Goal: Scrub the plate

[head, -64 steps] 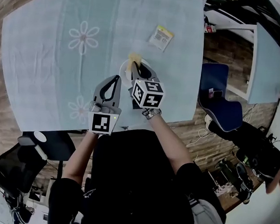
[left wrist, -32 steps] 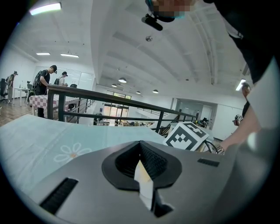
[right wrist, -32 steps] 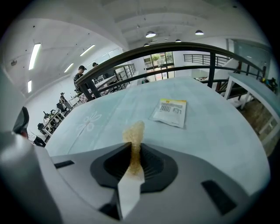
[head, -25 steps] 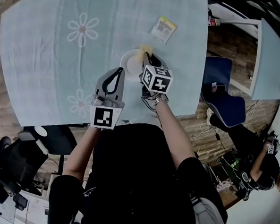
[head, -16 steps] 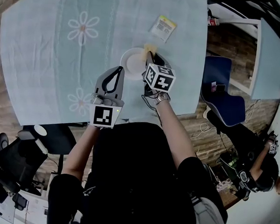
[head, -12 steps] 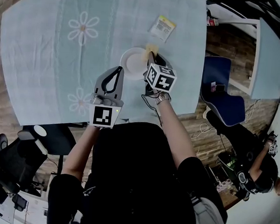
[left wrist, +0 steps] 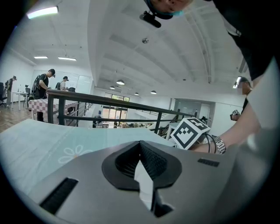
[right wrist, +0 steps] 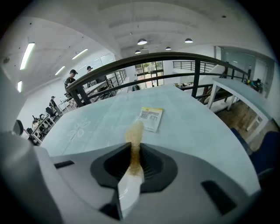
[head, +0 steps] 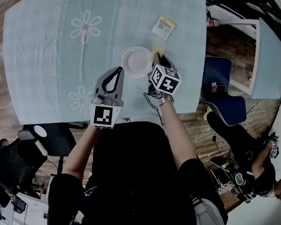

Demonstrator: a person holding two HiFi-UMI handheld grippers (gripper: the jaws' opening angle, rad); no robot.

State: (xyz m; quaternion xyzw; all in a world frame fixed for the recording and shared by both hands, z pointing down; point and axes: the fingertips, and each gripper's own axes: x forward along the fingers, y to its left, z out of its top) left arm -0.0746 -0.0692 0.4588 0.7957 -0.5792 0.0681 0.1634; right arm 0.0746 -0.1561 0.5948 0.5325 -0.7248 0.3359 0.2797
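A small white plate (head: 138, 62) lies on the pale blue tablecloth (head: 48, 66) near the table's front edge. My left gripper (head: 118, 70) is shut on the plate's near-left rim. In the left gripper view that rim shows as a white sliver (left wrist: 145, 186) between the jaws of the left gripper (left wrist: 141, 151). My right gripper (head: 158, 59) is shut on a yellow-brown sponge (head: 158, 50), which sits just off the plate's right rim. In the right gripper view the sponge (right wrist: 134, 142) sticks out past the right gripper (right wrist: 133, 151), above the cloth.
A small printed packet (head: 164, 26) lies on the cloth beyond the plate, and the packet (right wrist: 151, 118) shows ahead of the sponge. A blue chair (head: 222, 98) stands right of the table. The table's front edge (head: 145, 115) is close to my hands.
The right gripper has carried the sponge from over the plate to just past its right rim. The left gripper has stayed shut at the plate's near-left rim.
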